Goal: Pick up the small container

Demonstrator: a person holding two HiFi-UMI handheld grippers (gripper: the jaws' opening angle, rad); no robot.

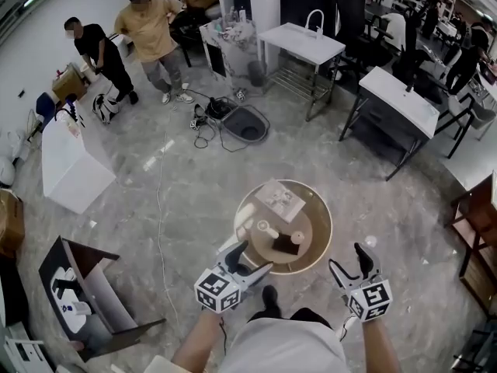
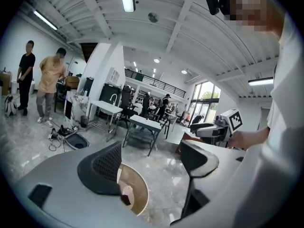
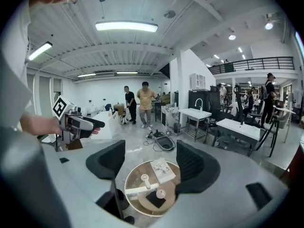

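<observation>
A round wooden table (image 1: 318, 222) stands just ahead of me. On it, a small pale round container (image 1: 297, 237) (image 3: 160, 193) sits on a black pad (image 1: 286, 247). A white bottle-like piece (image 1: 266, 228) (image 3: 145, 179) and a booklet (image 1: 280, 199) (image 3: 163, 170) lie beside it. My left gripper (image 1: 253, 258) (image 2: 154, 163) hovers open at the table's near left edge, holding nothing. My right gripper (image 1: 347, 258) (image 3: 149, 164) is open and empty off the table's near right side. The left gripper view catches only a slice of the table (image 2: 140, 192).
Two people (image 1: 132, 33) stand at the far left by a white counter (image 1: 68, 165). White desks (image 1: 301, 43) (image 1: 397, 99) fill the back. A cable (image 1: 161, 208) and a grey bin (image 1: 245, 124) lie on the floor. An open black case (image 1: 78, 294) is at left, a dark shelf (image 1: 475, 224) at right.
</observation>
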